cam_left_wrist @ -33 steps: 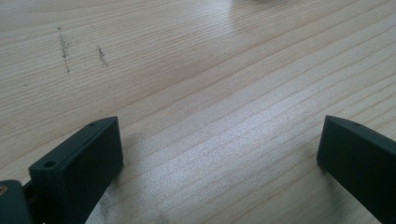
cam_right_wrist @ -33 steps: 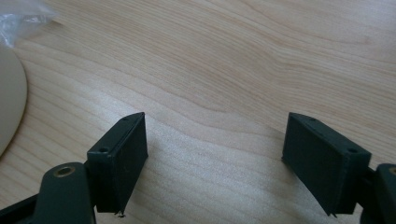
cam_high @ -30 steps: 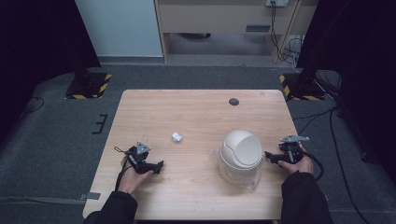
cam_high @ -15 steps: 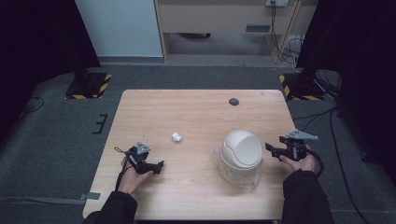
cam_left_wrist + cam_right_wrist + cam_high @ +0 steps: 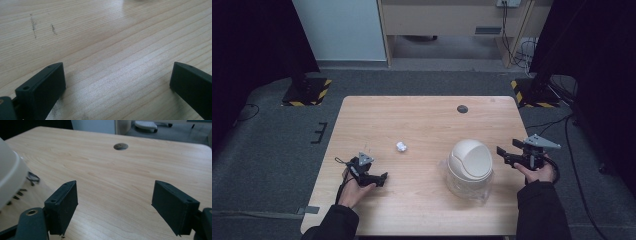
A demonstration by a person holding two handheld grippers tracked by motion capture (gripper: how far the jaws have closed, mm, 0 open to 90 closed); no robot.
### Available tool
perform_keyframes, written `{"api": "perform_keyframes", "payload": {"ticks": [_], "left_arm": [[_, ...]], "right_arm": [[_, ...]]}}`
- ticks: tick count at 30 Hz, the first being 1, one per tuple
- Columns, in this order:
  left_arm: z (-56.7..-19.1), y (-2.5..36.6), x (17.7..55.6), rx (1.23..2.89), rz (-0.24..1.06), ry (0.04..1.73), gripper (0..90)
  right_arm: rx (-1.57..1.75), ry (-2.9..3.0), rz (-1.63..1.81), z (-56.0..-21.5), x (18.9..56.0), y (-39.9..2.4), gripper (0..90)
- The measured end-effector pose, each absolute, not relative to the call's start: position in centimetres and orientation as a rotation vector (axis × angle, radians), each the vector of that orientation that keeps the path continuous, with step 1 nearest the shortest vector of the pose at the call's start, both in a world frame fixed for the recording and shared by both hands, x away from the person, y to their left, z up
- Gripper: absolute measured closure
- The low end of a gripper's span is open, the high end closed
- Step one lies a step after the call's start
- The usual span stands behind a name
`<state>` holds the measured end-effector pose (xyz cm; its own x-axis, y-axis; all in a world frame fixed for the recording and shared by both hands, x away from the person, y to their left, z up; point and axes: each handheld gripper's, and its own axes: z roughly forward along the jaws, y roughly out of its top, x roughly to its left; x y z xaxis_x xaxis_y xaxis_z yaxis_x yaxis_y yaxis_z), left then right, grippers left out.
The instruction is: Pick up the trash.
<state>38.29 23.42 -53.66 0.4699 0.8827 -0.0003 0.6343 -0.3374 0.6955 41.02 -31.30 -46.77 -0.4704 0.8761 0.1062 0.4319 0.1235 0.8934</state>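
Right gripper (image 5: 504,153) sits just beside the little domed bin (image 5: 470,167), fingers (image 5: 62,207) spread with nothing between them, and they've just been opening. Left gripper (image 5: 379,179) rests low on the counter (image 5: 427,120) with its fingers (image 5: 45,87) released too. The crumpled paper ball (image 5: 401,146) lies well apart from the bin, nearer the left hand. My worry: the bin looks light and tall with a swing lid, so a careless nudge from the right side could tip or slide it, and that tiny wad could easily squirt out of a sloppy pinch
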Motion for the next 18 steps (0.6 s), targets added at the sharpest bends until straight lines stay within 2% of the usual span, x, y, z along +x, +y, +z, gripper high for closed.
{"api": "perform_keyframes", "payload": {"ticks": [18], "left_arm": [[-53.7,23.4,38.3,2.088,0.507,1.253,0.0]], "right_arm": [[1.095,1.888,1.620,-42.1,39.0,-30.1,19.5]]}}
